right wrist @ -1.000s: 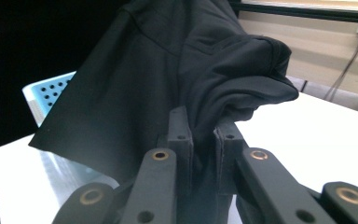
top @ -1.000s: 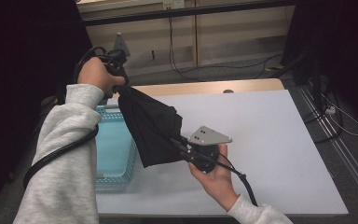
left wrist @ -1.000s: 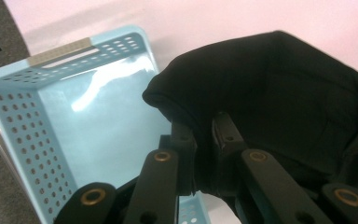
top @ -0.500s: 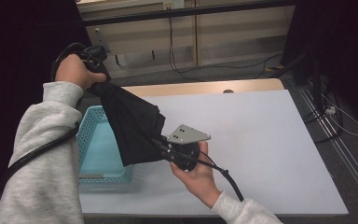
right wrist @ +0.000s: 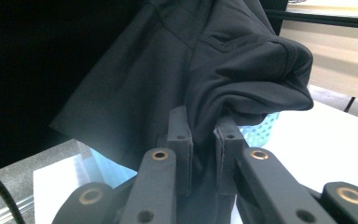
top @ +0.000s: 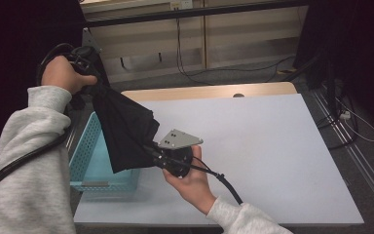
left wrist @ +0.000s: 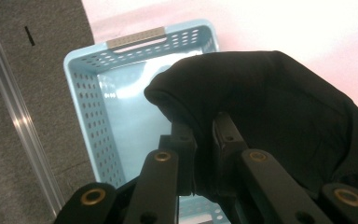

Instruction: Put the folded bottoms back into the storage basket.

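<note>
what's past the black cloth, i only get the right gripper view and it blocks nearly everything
Observer: A light blue basket sits right under the black cloth, its floor bare in the left gripper view.
Operator: is the other end held too
Observer: Yes, the left gripper is shut on a folded edge of the cloth.
Operator: where's that hand
Observer: In the high view the left gripper is raised beyond the table's far left corner, and the cloth slopes down to the right gripper.
</note>
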Action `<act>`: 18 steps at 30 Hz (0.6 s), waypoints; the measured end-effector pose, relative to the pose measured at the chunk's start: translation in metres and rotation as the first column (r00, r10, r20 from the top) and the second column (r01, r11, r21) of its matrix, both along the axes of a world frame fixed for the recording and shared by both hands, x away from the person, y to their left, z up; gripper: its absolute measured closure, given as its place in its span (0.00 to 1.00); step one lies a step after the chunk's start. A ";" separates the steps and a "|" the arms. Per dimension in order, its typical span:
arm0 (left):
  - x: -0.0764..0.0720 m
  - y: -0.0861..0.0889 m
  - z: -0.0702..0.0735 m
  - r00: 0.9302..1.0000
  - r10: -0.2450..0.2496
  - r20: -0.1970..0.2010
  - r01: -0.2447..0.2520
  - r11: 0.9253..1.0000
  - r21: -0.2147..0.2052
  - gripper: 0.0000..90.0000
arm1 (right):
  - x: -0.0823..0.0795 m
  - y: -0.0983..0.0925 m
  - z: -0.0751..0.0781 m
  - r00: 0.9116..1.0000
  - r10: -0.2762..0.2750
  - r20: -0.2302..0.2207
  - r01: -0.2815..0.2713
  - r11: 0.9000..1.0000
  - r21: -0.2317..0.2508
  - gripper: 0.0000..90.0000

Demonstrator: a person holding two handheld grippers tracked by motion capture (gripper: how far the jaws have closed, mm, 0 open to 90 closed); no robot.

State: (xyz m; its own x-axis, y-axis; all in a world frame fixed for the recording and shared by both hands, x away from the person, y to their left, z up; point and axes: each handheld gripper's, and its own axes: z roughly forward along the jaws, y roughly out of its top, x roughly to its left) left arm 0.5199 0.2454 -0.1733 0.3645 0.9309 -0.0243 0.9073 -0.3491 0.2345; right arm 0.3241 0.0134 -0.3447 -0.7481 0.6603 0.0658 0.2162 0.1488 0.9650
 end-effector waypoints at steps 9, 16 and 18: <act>-0.006 0.028 0.001 0.999 0.032 0.019 -0.032 0.999 -0.012 0.91 | 0.000 0.021 0.001 1.000 0.031 0.002 -0.031 0.999 0.024 0.89; -0.008 0.061 -0.004 0.998 0.058 0.028 -0.058 0.998 -0.014 0.91 | 0.003 0.051 -0.006 0.998 0.070 0.006 -0.070 0.997 0.013 0.89; -0.004 0.071 -0.009 0.997 0.070 0.033 -0.069 0.998 -0.014 0.91 | 0.005 0.061 -0.009 0.997 0.074 0.003 -0.074 0.997 0.015 0.89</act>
